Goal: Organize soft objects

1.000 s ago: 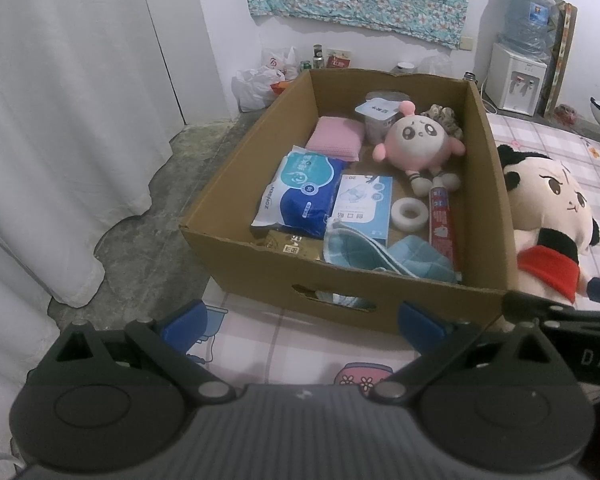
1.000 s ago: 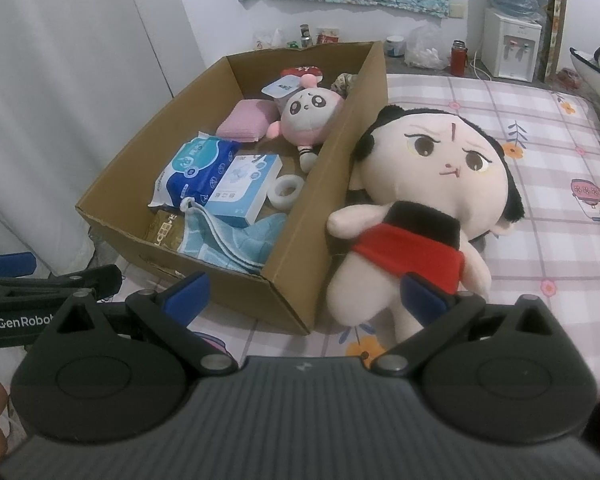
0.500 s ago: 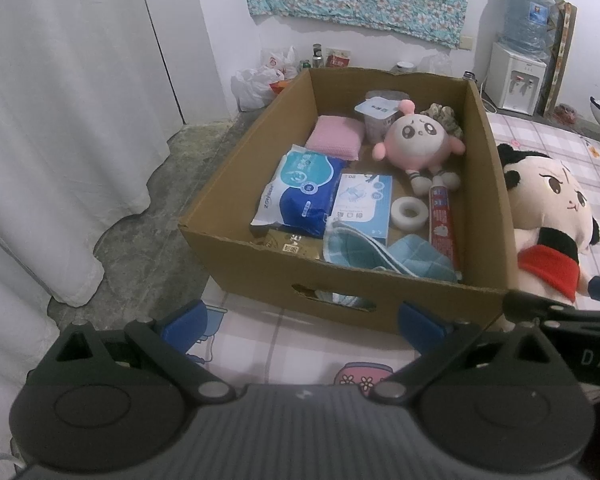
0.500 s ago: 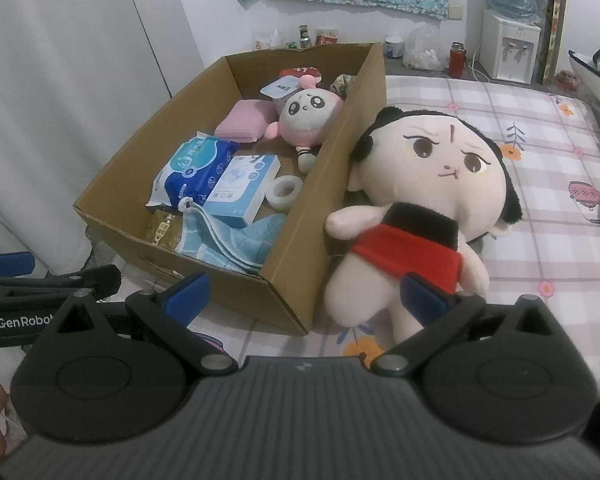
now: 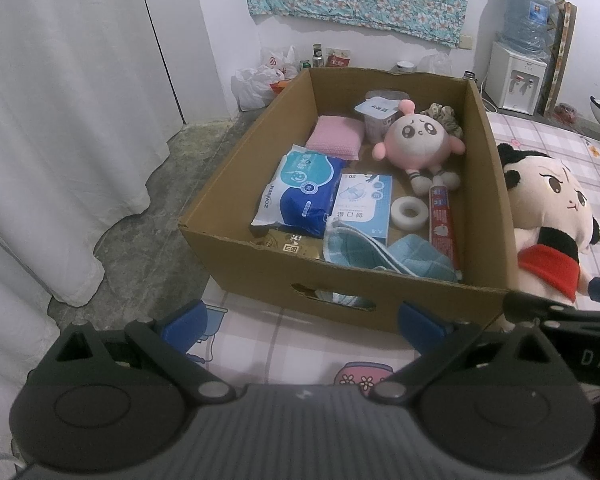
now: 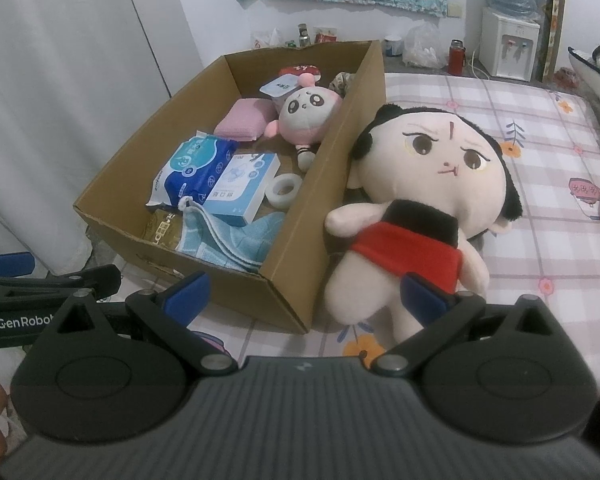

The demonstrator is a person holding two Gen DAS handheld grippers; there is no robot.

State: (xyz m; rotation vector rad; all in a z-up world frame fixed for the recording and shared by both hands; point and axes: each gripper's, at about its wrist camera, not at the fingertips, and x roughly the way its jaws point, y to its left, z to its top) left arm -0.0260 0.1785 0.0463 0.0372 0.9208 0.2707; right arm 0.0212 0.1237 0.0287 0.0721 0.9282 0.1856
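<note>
Soft objects are partly organized: a pink round plush toy (image 5: 416, 140) is seen inside the open brown cardboard box (image 5: 352, 280), a large black-haired red-bibbed plush doll (image 6: 428, 208) is left just outside that box, and the left gripper (image 5: 300, 320) and right gripper (image 6: 304, 292) are held spread, empty.

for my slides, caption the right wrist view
Open right gripper faces a big doll lying beside a cardboard box of soft items.

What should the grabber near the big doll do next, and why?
Probably ease the open right gripper forward onto the big doll. It lies outside the cardboard box, leaning on its wall, right ahead of the empty fingers.
</note>
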